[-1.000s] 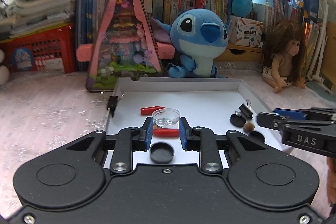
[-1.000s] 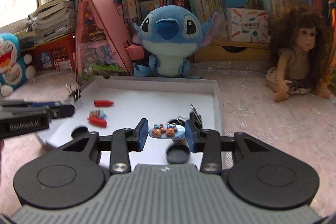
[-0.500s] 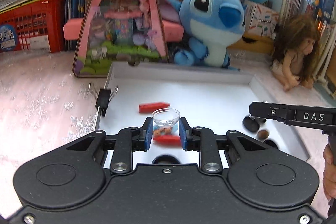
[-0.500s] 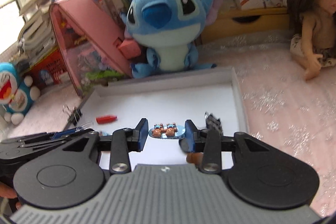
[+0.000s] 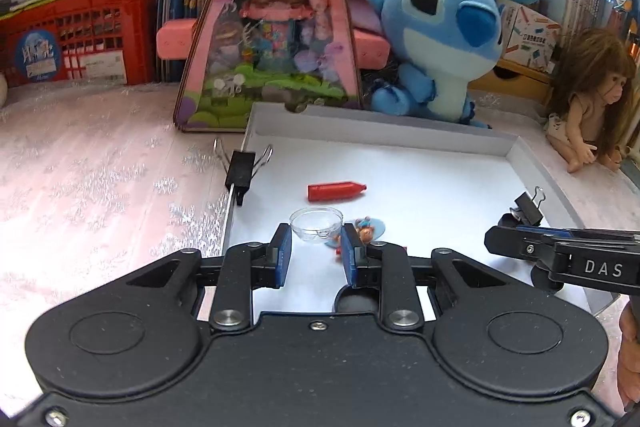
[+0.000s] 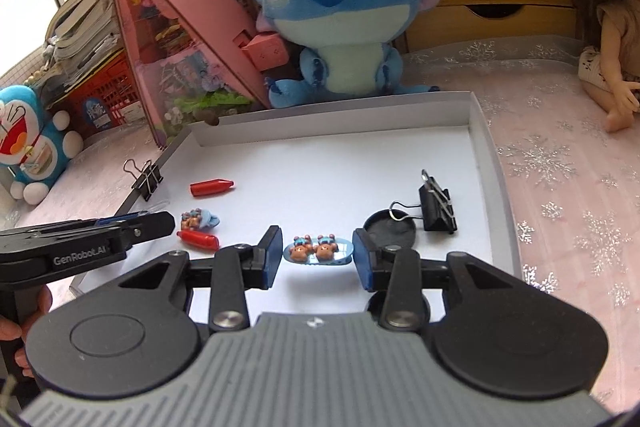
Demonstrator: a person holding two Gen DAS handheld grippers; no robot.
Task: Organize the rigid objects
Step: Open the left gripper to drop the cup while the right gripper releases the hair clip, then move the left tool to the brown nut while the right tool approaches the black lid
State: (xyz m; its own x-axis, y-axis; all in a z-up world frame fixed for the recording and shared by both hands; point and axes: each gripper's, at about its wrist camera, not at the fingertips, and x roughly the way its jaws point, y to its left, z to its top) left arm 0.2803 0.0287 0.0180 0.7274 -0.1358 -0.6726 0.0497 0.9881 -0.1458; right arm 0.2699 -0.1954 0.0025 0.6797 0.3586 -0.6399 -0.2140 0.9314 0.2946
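Note:
My left gripper (image 5: pixel 316 251) is shut on a small clear plastic cup (image 5: pixel 317 225), held above the left part of the white tray (image 5: pixel 380 125). My right gripper (image 6: pixel 318 255) is shut on a blue oval charm with two brown bears (image 6: pixel 318 250), held above the tray's front middle. In the tray lie a red crayon-shaped piece (image 5: pixel 336 190), a second red piece (image 6: pixel 198 239), another blue bear charm (image 6: pixel 200 219), a black round lid (image 6: pixel 390 229) and a black binder clip (image 6: pixel 436 205).
A binder clip (image 5: pixel 240 171) grips the tray's left wall. A Stitch plush (image 6: pixel 344 15), a pink triangular toy house (image 5: pixel 272 23) and a doll (image 5: pixel 588 99) stand behind the tray. A red crate (image 5: pixel 76 35) and books line the back.
Both grippers rose and tilted down over the tray, each keeping its object. The left one moved left; the right one moved forward over the tray.

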